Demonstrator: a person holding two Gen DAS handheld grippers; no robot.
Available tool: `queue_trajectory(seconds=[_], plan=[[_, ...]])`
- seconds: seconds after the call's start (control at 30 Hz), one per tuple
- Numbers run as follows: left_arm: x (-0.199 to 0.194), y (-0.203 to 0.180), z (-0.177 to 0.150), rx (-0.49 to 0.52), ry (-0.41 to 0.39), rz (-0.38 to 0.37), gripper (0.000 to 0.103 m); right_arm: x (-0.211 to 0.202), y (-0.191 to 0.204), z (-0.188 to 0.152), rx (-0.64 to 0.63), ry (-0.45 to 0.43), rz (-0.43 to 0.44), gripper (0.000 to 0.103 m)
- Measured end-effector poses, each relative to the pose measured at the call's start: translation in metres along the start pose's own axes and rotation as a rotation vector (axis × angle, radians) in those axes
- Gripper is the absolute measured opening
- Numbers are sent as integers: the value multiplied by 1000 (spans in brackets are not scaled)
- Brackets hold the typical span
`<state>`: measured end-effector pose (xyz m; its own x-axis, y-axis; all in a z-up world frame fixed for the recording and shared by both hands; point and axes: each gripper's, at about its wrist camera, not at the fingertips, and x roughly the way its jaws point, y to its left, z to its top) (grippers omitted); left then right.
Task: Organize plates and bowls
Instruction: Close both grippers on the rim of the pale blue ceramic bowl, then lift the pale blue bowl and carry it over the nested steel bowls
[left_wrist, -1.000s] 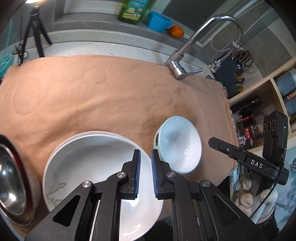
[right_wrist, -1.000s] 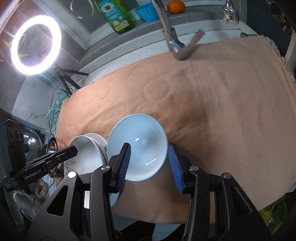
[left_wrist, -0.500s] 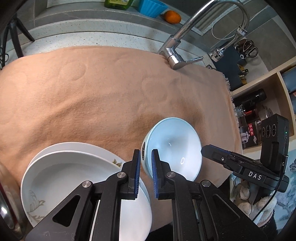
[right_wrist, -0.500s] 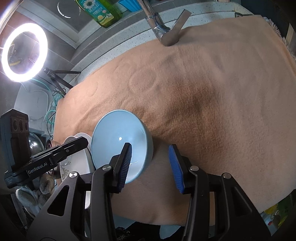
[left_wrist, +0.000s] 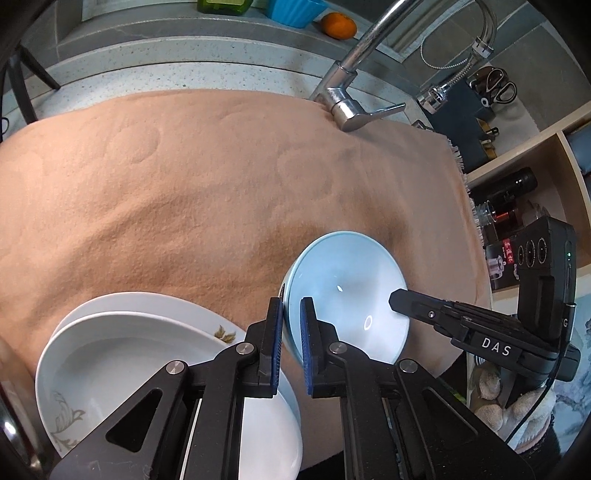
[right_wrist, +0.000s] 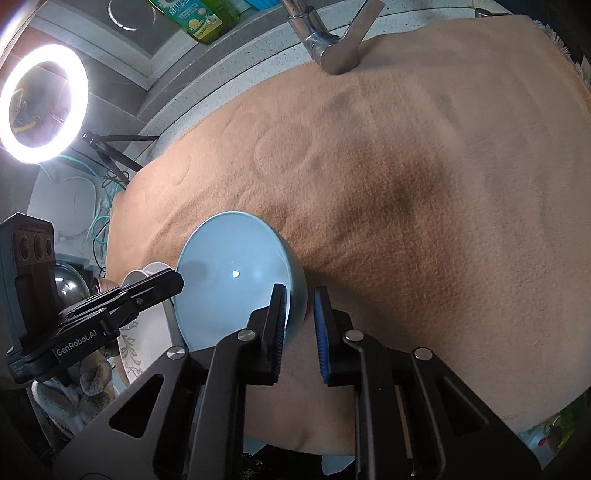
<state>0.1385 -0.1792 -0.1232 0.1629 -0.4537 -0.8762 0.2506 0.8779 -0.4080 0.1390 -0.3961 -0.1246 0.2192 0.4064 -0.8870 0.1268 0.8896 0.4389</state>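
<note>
A pale blue bowl rests on the tan towel, tilted. It also shows in the right wrist view. My right gripper straddles its right rim, one finger inside the bowl and one outside, jaws narrowed on the wall. My left gripper is shut with nothing between its pads, just left of the bowl's rim. Two stacked white plates with leaf prints lie at lower left, under the left gripper; their edge also shows in the right wrist view.
A chrome faucet stands at the towel's far edge. A green soap bottle, blue tub and orange sit on the back ledge. A ring light is at left. Shelves stand at right.
The right gripper's jaws have narrowed from wide open onto the blue bowl's rim, and the bowl has come down onto the towel. The left gripper shifted right, toward the bowl.
</note>
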Motion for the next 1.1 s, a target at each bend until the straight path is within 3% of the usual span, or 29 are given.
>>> queue_trajectory(seconds=[0.33, 0.57, 1.1], plan=[[-1, 0, -2, -10, -8, -4, 7, -1, 3, 1, 5, -7, -12, 9], [-24, 1, -3, -15, -60, -19, 7, -18, 15, 5, -16, -32, -3, 9], [-107, 36, -34, -70, -206, -1, 7, -40, 101, -4, -156, -56, 64, 9]])
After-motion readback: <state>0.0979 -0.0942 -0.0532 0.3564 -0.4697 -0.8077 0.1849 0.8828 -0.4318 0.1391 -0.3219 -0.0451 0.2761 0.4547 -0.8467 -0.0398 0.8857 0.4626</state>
